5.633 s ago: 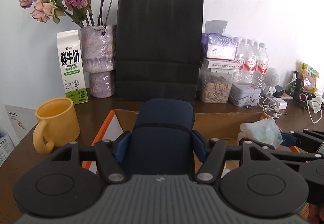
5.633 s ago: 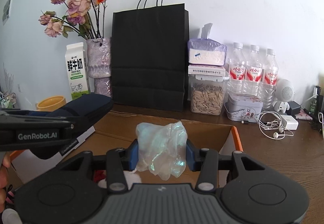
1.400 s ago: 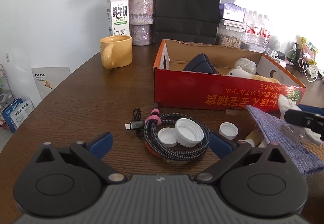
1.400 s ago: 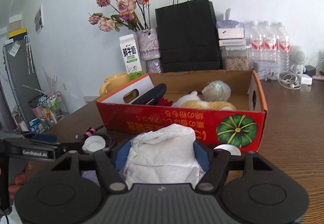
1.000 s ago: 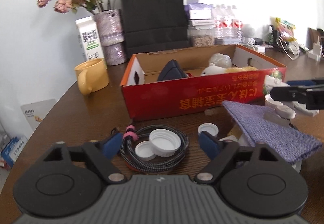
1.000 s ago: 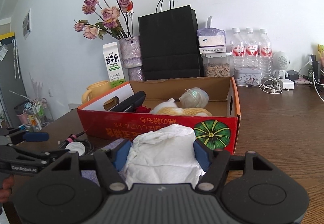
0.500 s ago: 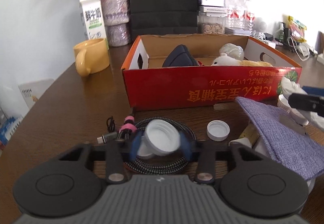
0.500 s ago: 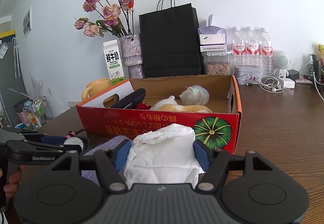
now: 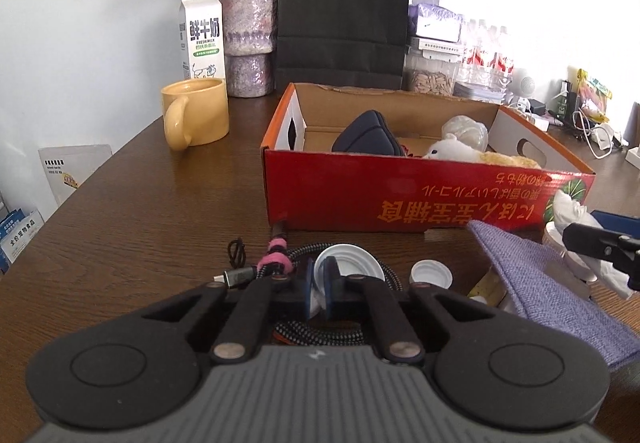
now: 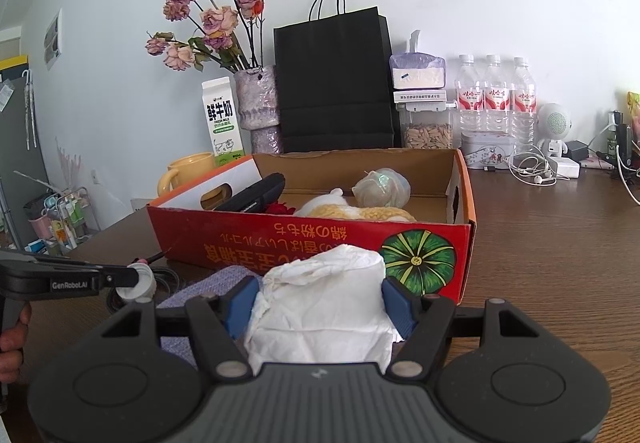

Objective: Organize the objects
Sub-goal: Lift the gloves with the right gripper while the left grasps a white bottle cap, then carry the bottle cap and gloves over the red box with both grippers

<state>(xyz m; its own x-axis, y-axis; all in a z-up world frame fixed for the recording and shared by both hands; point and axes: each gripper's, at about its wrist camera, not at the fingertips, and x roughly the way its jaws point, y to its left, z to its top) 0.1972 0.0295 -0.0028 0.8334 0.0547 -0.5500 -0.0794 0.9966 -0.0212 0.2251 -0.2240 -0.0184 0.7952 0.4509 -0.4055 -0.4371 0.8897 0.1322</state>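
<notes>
My left gripper [image 9: 319, 280] is shut on the rim of a white bottle cap [image 9: 352, 267] above a coiled braided cable [image 9: 280, 263] on the brown table. It also shows in the right wrist view [image 10: 136, 277], holding the cap [image 10: 138, 285]. My right gripper [image 10: 316, 299] is shut on a crumpled white tissue [image 10: 320, 307] in front of the red cardboard box [image 10: 304, 239]. The box [image 9: 420, 195] holds a dark case [image 9: 366, 135], a plush toy [image 9: 460, 153] and a plastic wad [image 9: 466, 129].
A second white cap [image 9: 431, 273] and a purple cloth [image 9: 548, 283] lie right of the cable. A yellow mug [image 9: 196, 117], milk carton [image 9: 202, 37], flower vase [image 9: 250, 39], black paper bag [image 9: 344, 15] and water bottles [image 10: 496, 99] stand behind the box.
My left gripper has closed from wide open onto the white cap over the cable. My right gripper stays shut on the tissue, nearly still.
</notes>
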